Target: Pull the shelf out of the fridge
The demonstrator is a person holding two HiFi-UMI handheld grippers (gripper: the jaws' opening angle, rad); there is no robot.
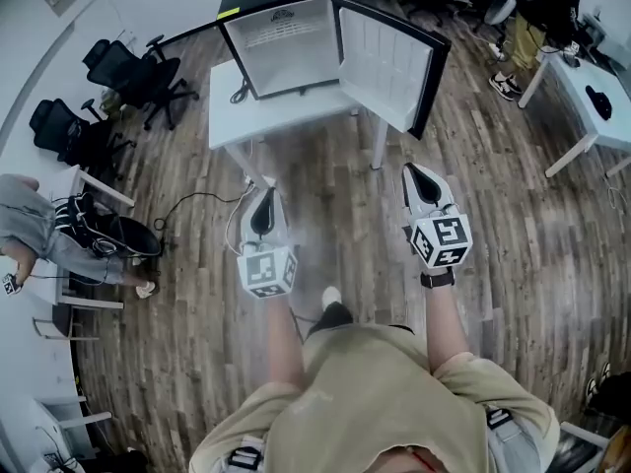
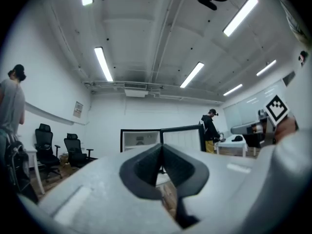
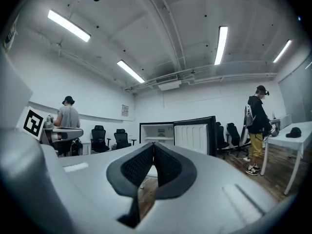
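A room with a wood-plank floor (image 1: 325,180), white walls and strip lights on the ceiling. At the far side a white table (image 1: 232,116) carries a small black fridge (image 1: 281,13), whose door (image 1: 389,62) stands swung open to the right. From the head view the inside of the fridge is a pale, washed-out box and the shelf cannot be picked out there. In the right gripper view the shelf (image 3: 163,138) shows only as a thin pale line across the cavity, still in place inside the fridge. The lower part of the fridge is hidden behind the gripper's own grey body in both gripper views.

The left hand-held gripper (image 1: 264,197) and the right hand-held gripper (image 1: 412,173) are held out level over bare floor, pointing toward the fridge and well apart from it and from the table. Each has its dark pads pressed together along one seam, with nothing between them. The person holding them is seen from above, with forearms and a tan shirt in view and the head cut off at the bottom edge.

Black office chairs (image 1: 133,72) stand along the left wall. A person (image 1: 30,230) at the left is partly cut off by the frame edge, next to a dark bag (image 1: 104,230). A second person (image 1: 537,13) stands at the upper right beside another white table (image 1: 592,116) with a dark object on it too small to identify. A thin cable (image 1: 197,200) trails over the floor near the first table's leg.
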